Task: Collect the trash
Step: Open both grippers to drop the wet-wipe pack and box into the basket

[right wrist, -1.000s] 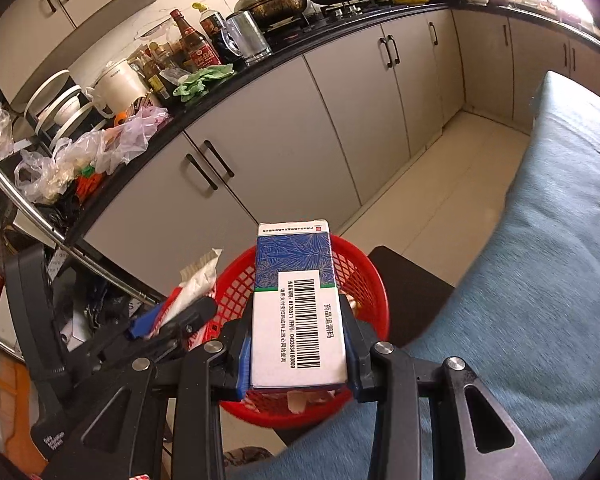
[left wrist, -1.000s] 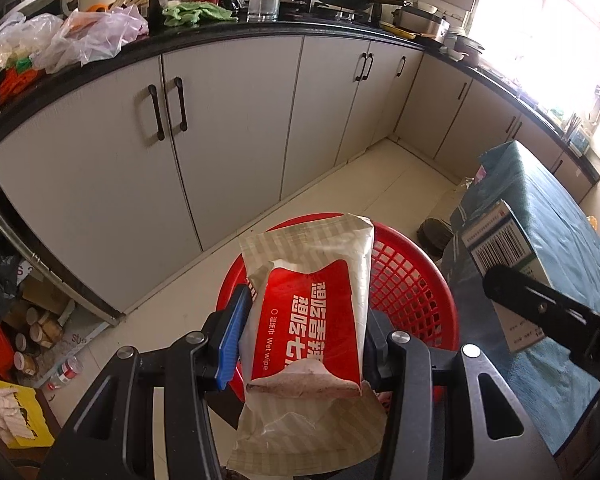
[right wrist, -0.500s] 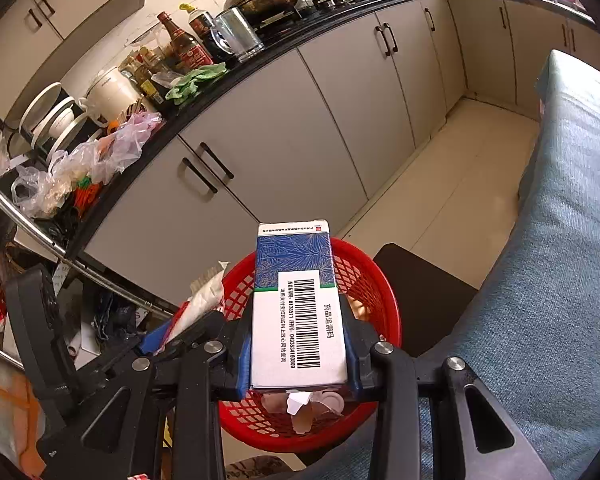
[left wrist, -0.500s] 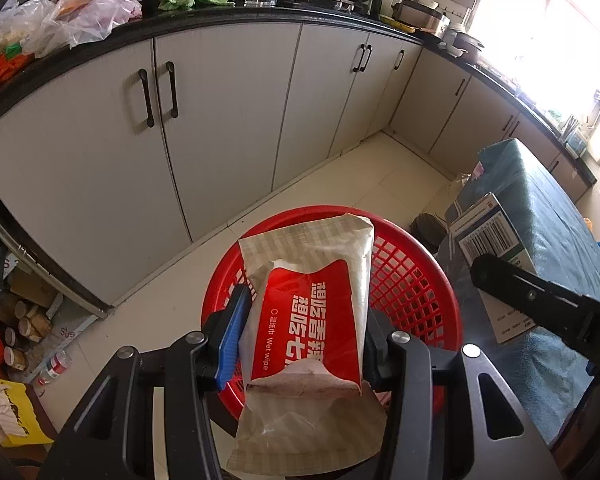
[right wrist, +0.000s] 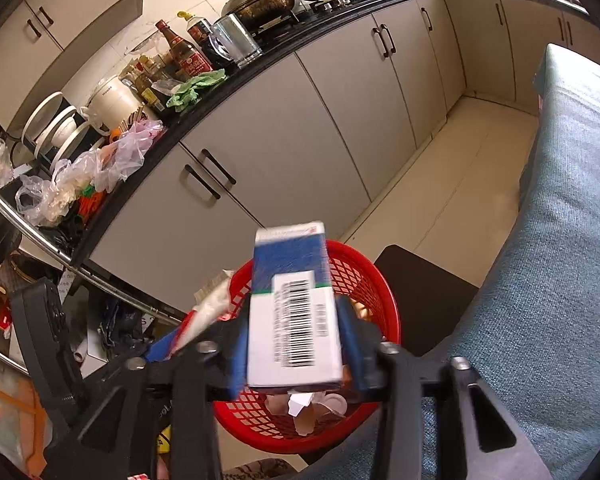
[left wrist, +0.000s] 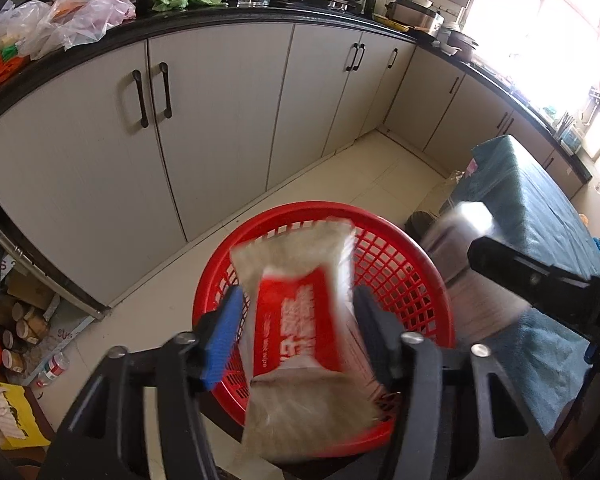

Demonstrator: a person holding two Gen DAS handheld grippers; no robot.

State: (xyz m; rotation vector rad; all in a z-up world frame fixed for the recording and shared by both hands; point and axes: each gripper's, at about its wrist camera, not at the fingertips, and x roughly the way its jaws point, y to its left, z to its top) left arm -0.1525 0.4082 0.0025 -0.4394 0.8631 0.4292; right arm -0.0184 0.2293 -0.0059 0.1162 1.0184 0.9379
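A red mesh basket [left wrist: 400,272] sits below both grippers. In the left wrist view, a red and beige wet-wipe packet [left wrist: 300,328] is blurred between the jaws of my left gripper [left wrist: 298,296]. Those jaws are opening, and a gap shows beside the blue pad [left wrist: 224,332]. In the right wrist view, a blue and white barcoded box [right wrist: 292,280] is also blurred, loose between the opening jaws of my right gripper [right wrist: 294,312], above the basket [right wrist: 380,300]. Eggshells and crumpled paper [right wrist: 308,404] lie in the basket.
Grey kitchen cabinets [left wrist: 220,120] run behind the basket under a cluttered black counter [right wrist: 260,60]. A table covered in blue-green cloth [right wrist: 560,240] stands on the right. A dark stool [right wrist: 424,280] is under the basket. Boxes and jars crowd the floor at left [left wrist: 20,320].
Both grippers' jaws have spread apart. The wet-wipe packet and the box, held firmly before, now look blurred and loose over the basket.
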